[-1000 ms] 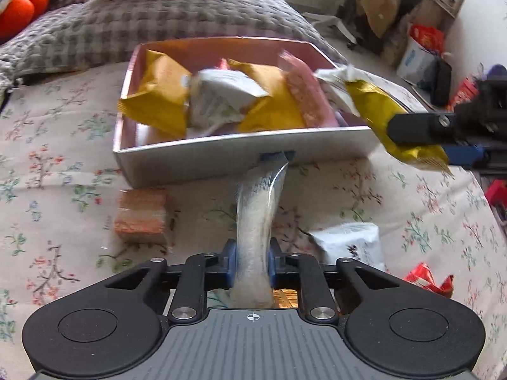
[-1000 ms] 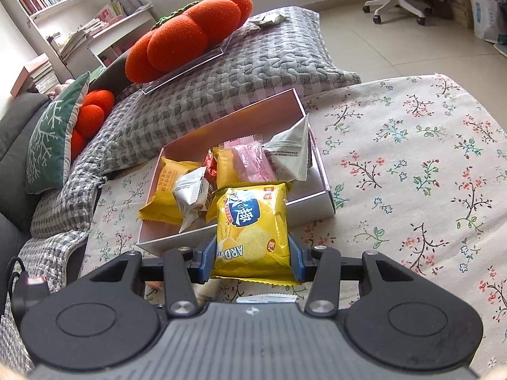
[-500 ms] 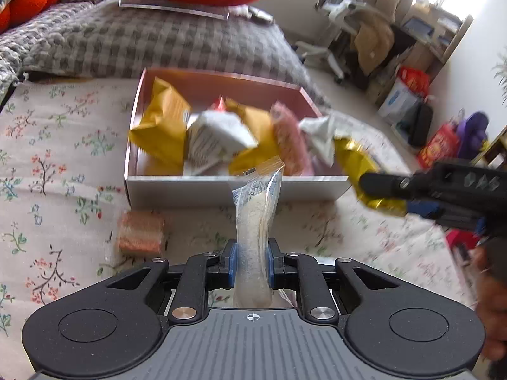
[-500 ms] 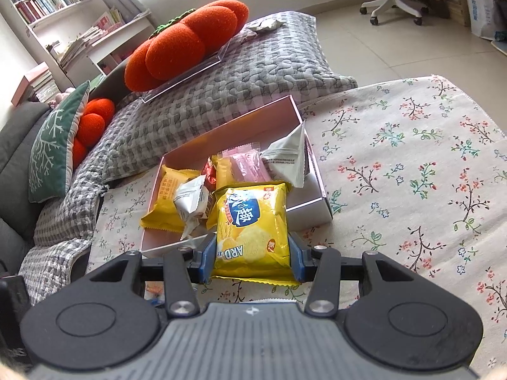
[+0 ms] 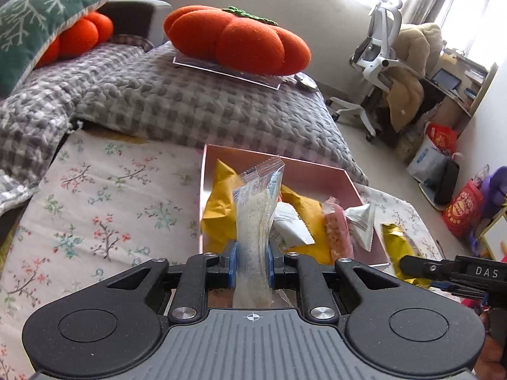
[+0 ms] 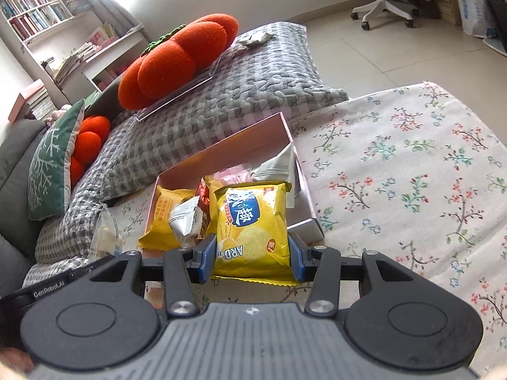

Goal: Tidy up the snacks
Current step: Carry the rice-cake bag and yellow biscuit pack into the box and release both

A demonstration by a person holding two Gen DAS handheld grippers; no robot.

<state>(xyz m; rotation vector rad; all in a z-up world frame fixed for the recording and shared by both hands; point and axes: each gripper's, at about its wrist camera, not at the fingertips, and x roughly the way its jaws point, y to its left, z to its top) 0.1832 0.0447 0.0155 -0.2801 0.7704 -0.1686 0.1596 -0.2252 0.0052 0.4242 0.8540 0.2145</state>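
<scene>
Left gripper (image 5: 252,266) pinching clear packet (image 5: 256,218) hides box (image 5: 285,164) contents

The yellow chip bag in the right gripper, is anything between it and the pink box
Nothing visible blocks it. The yellow chip bag, clamped in the right gripper, hangs at the near wall of the pink box, though snacks already crowd the box's near end.

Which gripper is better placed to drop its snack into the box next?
Probably the right gripper: its yellow chip bag already overlaps the box. The left gripper holds its clear packet nearer the box's left wall.
</scene>
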